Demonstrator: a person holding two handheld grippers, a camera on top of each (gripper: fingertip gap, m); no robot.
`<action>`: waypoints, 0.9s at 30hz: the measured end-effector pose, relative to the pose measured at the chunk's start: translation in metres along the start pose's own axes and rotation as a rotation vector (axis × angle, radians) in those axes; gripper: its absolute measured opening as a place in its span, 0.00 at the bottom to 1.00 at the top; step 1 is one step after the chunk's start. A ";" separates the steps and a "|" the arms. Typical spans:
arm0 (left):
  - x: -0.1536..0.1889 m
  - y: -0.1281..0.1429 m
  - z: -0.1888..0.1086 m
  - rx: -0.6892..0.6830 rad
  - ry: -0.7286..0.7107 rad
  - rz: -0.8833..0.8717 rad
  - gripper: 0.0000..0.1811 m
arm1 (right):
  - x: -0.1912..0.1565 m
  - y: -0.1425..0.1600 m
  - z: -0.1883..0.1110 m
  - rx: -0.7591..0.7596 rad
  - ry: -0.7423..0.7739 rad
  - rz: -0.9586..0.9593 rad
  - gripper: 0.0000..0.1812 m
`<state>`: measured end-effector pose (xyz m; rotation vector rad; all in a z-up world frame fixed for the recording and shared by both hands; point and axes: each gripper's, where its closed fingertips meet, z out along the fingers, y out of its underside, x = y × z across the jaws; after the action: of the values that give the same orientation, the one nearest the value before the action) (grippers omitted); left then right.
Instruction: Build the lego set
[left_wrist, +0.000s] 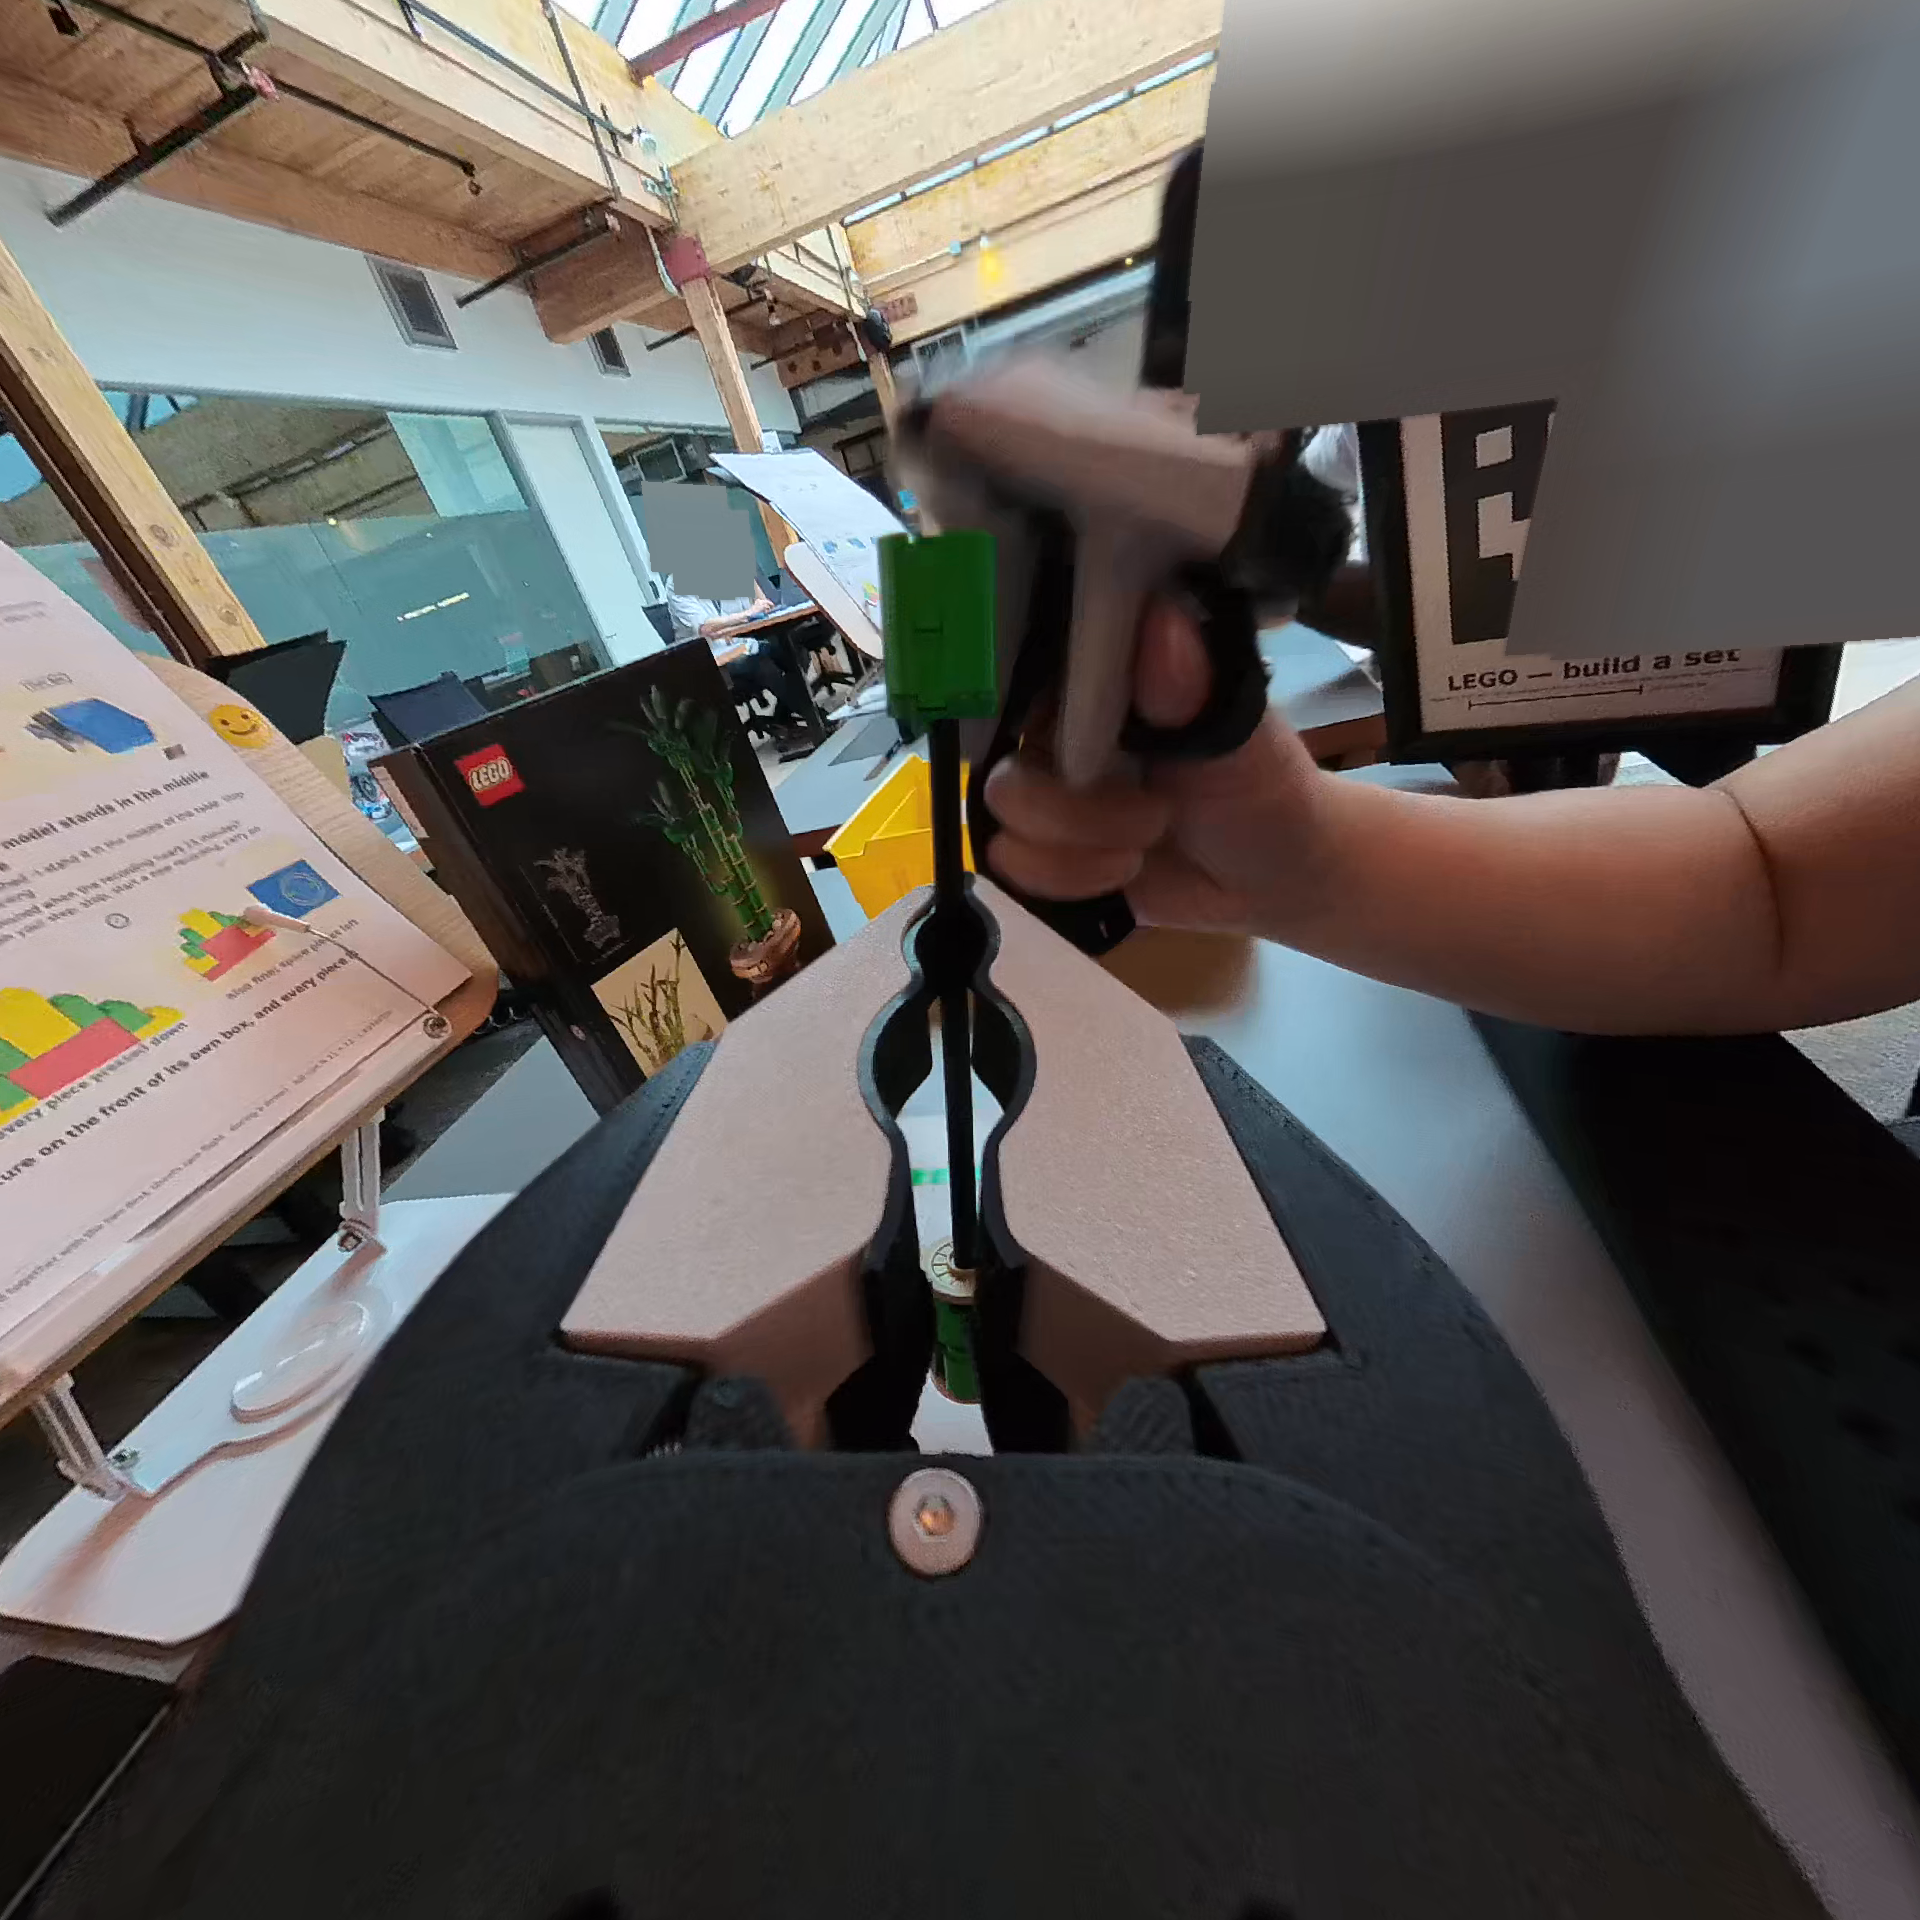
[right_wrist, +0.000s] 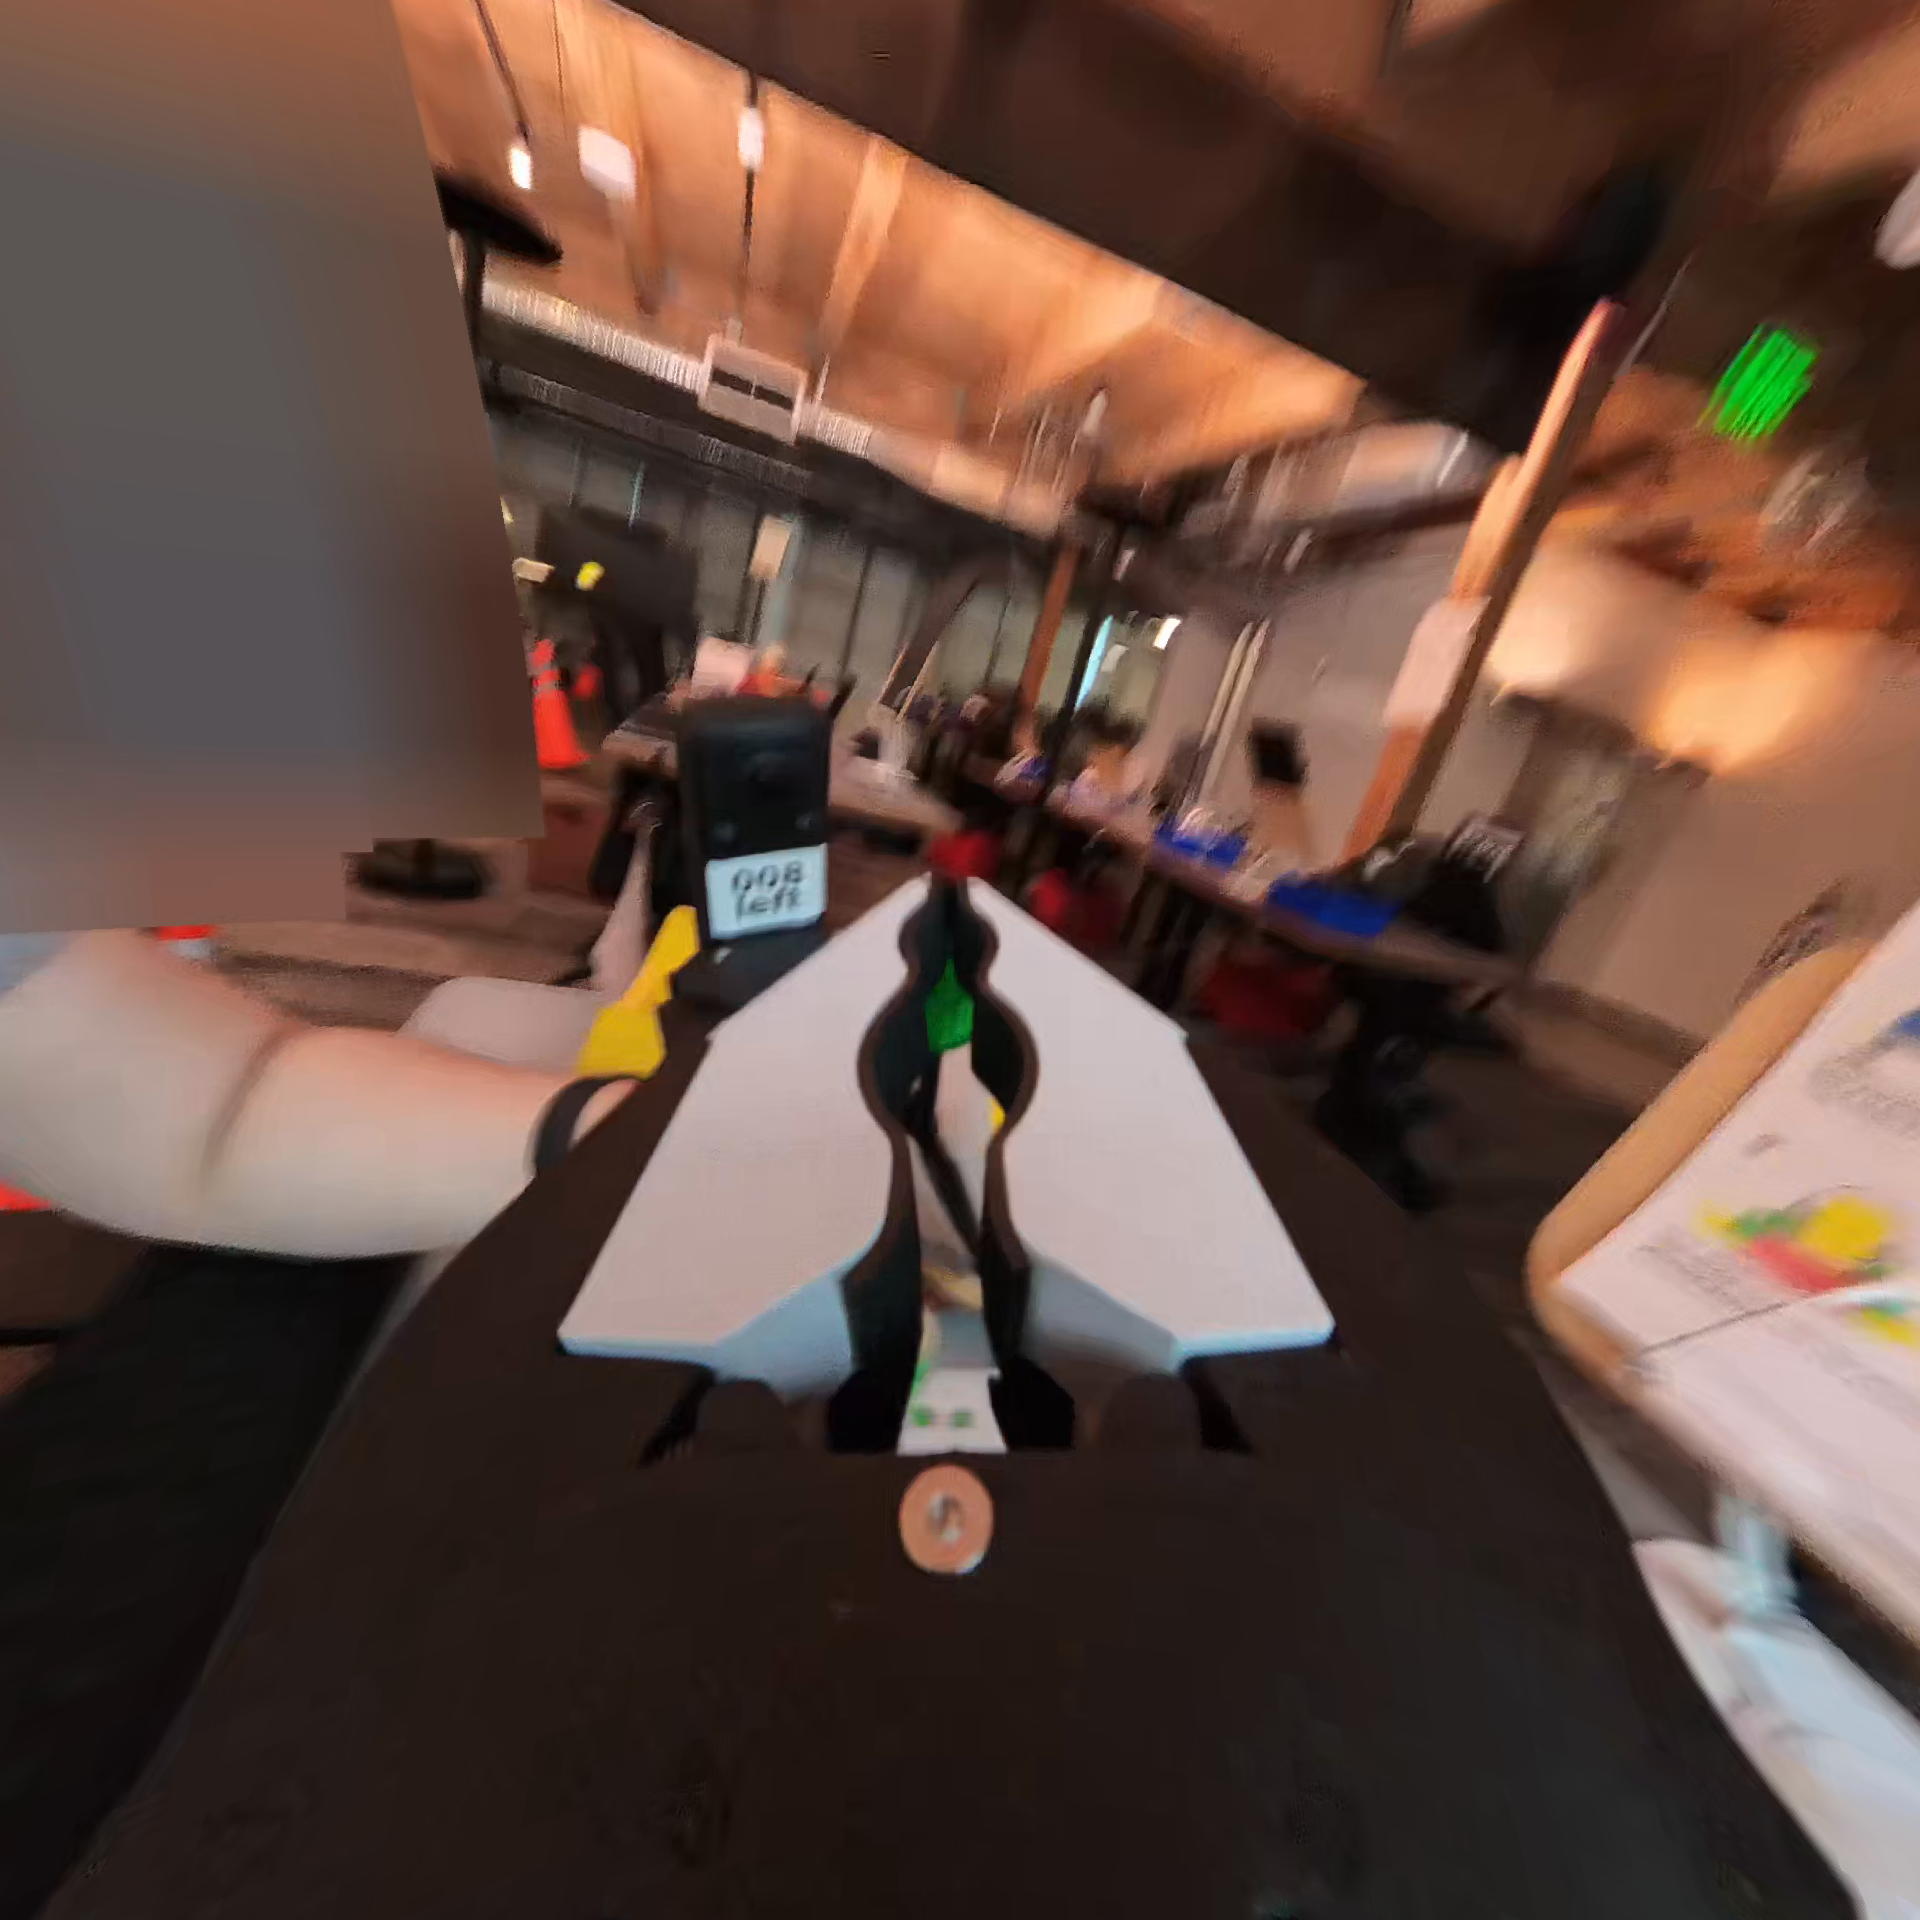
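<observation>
Currently: Green Segment on Axle, Held in Mid-Air

Left gripper (left_wrist: 948, 914) is clamped on a thin black rod (left_wrist: 951, 831), which stands upright between the fingertips. A green cylindrical segment (left_wrist: 937, 623) sits at the rod's top end. The right gripper (right_wrist: 948, 904), seen blurred in its own view, appears nearly closed around something green (right_wrist: 945, 1013); contact cannot be confirmed.

Risks, as judged:
- Slim rod may pivot or slip in the jaws under side load.
- Off-axis pushing could jam the segment.
- The set's box (left_wrist: 613, 862) stands behind, well apart.
</observation>
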<state>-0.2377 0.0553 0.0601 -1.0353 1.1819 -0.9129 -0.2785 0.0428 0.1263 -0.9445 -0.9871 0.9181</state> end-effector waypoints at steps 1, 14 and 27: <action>-0.001 0.001 0.000 -0.006 -0.006 0.010 0.00 | -0.004 -0.007 0.000 0.047 -0.037 0.048 0.00; 0.001 -0.009 -0.006 0.021 -0.014 0.096 0.00 | -0.016 -0.016 0.005 0.119 0.019 -0.074 0.00; -0.008 0.001 -0.010 -0.049 -0.057 0.173 0.00 | -0.003 -0.014 -0.007 0.057 0.002 -0.121 0.04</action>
<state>-0.2485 0.0622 0.0606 -0.9752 1.2307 -0.7185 -0.2707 0.0339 0.1364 -0.8288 -1.0005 0.8386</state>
